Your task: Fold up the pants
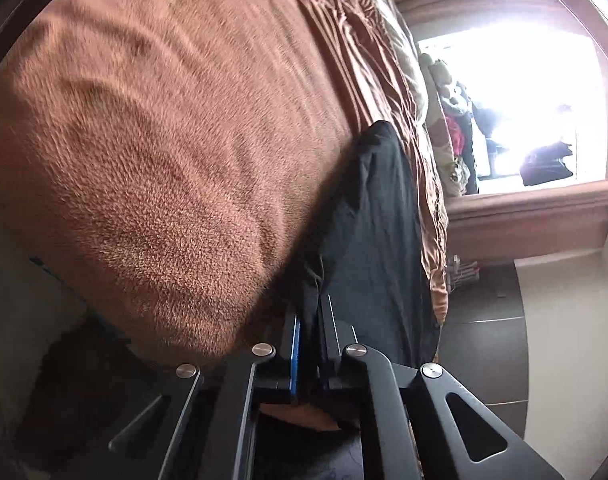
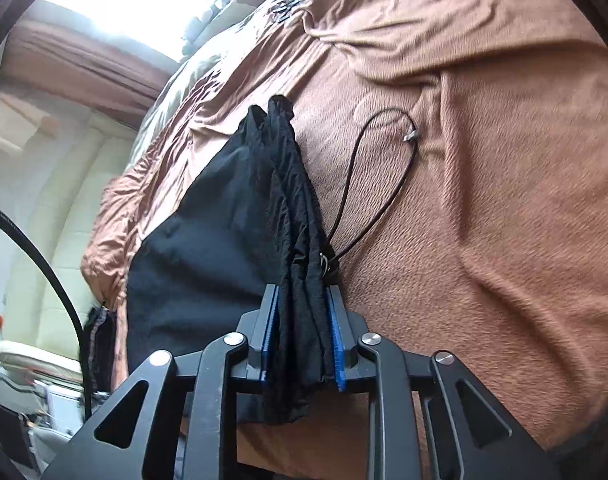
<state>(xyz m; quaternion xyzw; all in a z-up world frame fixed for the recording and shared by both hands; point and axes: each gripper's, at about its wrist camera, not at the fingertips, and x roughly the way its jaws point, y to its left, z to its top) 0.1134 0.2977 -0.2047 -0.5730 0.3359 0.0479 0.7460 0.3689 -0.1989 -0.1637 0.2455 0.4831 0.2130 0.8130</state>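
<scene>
Pants [image 2: 232, 216]: black, draped on the brown blanket [image 2: 504, 200] of the bed
Left tongs [image 1: 310, 320]: pressed together — pinching a pants edge
Right tongs [image 2: 302, 312]: clamping bunched waistband folds — drawstring [image 2: 384, 184] looping beside

Daylight's pouring in from my window [image 1: 516, 108], totally blown out to white in both views. Brown blanket [image 1: 152, 152] looks smeary with motion blur, and the fisheye bends everything near the dark edges.

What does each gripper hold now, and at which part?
Both hold the black pants. The right gripper clamps the bunched waistband beside the drawstring; the left gripper pinches a thin fabric edge.
</scene>
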